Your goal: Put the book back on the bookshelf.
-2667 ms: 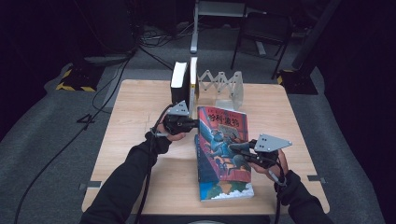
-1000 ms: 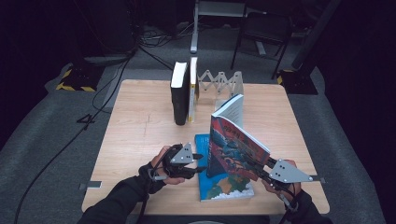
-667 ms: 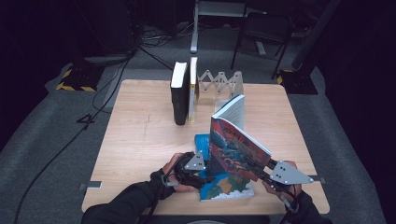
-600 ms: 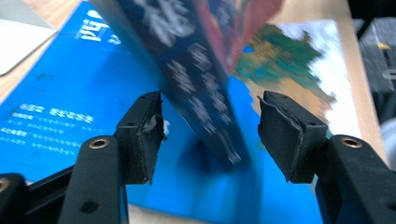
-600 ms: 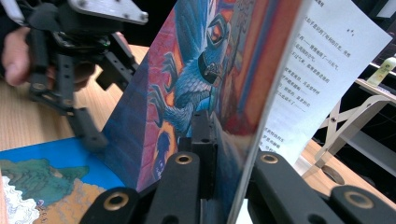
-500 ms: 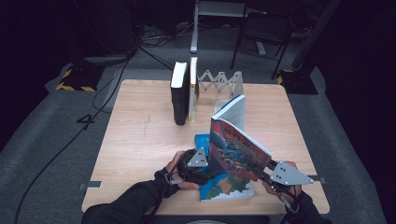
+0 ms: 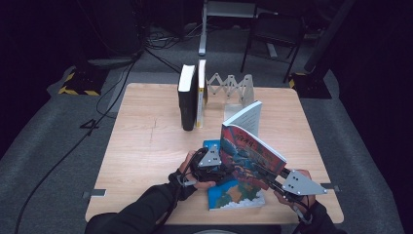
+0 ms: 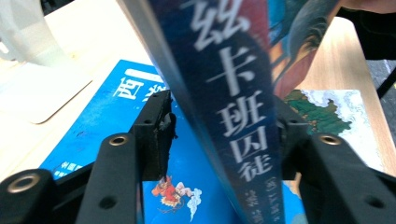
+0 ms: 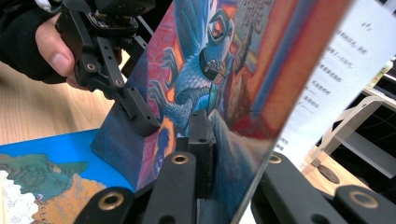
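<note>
At the lower right of the high view, the right tool (image 7: 265, 176) is seen clamped on the front cover of the colourful book (image 7: 251, 156); in the right gripper view its jaws are closed on that cover's edge, with the white pages (image 9: 341, 65) fanned open behind. The book is thereby held tilted up off a blue book (image 7: 234, 192) that lies flat on the bench (image 7: 146, 146), at the lower centre of the high view.

Just left of it, the left tool (image 7: 221, 168) is set against the spine of the raised book. In the left gripper view the spine (image 8: 233, 116) is seen between the two jaws; the right-hand one lies against it, while a gap is left at the left-hand pad (image 8: 161, 130) — so the jaws, which have just been closing, are judged not yet clamped.

Farther up the high view, a black book (image 7: 186, 97) and a pale book (image 7: 201, 92) stand upright at the upper centre, with a white folding rack (image 7: 231, 87) just to their right.

The step in hand is judged to be the taking-over of the lifted book by its spine. Next, a firm closing of the left tool on the spine is called for — then the cover may be released and the book stood upright beside the others.
</note>
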Tool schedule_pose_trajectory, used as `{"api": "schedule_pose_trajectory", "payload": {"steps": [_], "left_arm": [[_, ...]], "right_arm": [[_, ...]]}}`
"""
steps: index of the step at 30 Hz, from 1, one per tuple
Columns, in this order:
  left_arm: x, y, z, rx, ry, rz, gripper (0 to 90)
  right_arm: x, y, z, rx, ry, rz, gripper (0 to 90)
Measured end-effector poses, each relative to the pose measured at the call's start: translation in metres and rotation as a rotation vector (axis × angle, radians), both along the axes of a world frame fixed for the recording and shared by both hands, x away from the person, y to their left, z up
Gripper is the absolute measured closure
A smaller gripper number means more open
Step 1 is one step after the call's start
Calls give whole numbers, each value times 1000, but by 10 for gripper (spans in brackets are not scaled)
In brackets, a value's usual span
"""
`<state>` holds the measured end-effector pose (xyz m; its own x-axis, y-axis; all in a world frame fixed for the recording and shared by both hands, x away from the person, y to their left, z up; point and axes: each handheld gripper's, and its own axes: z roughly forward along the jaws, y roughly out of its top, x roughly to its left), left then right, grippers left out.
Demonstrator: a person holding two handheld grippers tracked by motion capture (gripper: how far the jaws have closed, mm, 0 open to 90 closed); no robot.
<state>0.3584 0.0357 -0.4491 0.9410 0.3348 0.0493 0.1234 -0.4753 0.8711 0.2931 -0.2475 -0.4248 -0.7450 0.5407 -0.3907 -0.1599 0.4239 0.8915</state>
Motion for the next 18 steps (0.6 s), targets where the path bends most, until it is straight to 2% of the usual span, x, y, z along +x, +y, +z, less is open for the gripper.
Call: {"api": "schedule_pose_trajectory", "payload": {"steps": [3,6,10,13,18], "left_arm": [[0,1,1,9,-10,-8,581],[0,2,0,-1,5,-14,618],[0,3,0,0,2,-20,644],[-1,4,1,3,3,-31,664],[-5,6,2,27,-30,-73,692]], "right_arm": [[1,-1,-1,-4,-4,-3,801],[2,-2,-2,-4,1,-11,784],[4,-4,-3,5,10,-24,752],[5,-7,-3,12,9,-46,706],[9,-14,-2,56,20,-94,576]]}}
